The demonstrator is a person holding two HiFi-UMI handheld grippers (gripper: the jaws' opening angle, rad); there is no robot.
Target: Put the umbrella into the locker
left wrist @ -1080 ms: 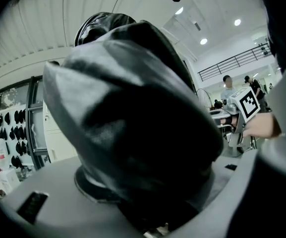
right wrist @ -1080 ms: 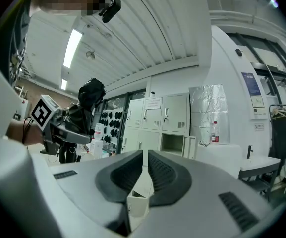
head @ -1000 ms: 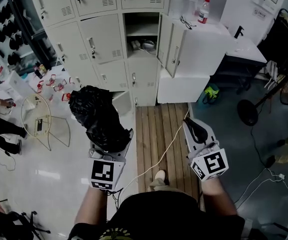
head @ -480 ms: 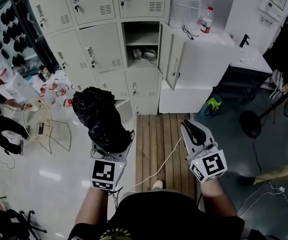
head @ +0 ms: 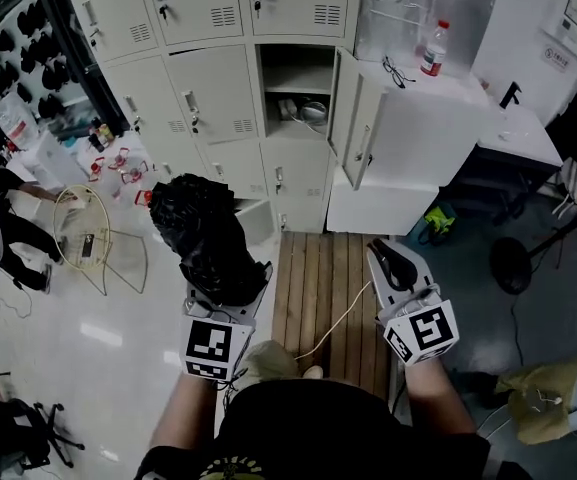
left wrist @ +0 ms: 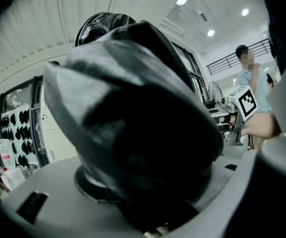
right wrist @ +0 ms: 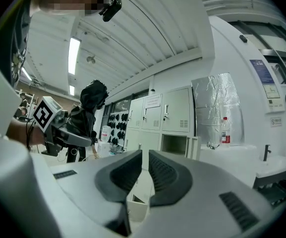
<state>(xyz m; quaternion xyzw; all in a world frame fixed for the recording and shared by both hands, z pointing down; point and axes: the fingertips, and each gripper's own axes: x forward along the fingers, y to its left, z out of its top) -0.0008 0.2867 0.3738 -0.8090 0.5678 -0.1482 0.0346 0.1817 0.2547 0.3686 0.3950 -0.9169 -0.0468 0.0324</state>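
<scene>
Black folded umbrella (head: 200, 230) clenched in left gripper (head: 228, 288) jaws, held up in front of the lockers, open locker compartment (head: 296, 73) ahead, right gripper (head: 390, 260) jaws closed together, empty.

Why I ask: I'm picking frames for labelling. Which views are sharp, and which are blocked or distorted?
Head view: sharp and evenly lit, with the lockers bowing toward the edges. Left gripper view: the black umbrella fills it, dark and soft up close. Right gripper view: strong fisheye curves the ceiling, the strip light is blown out, and the background is clear.
</scene>
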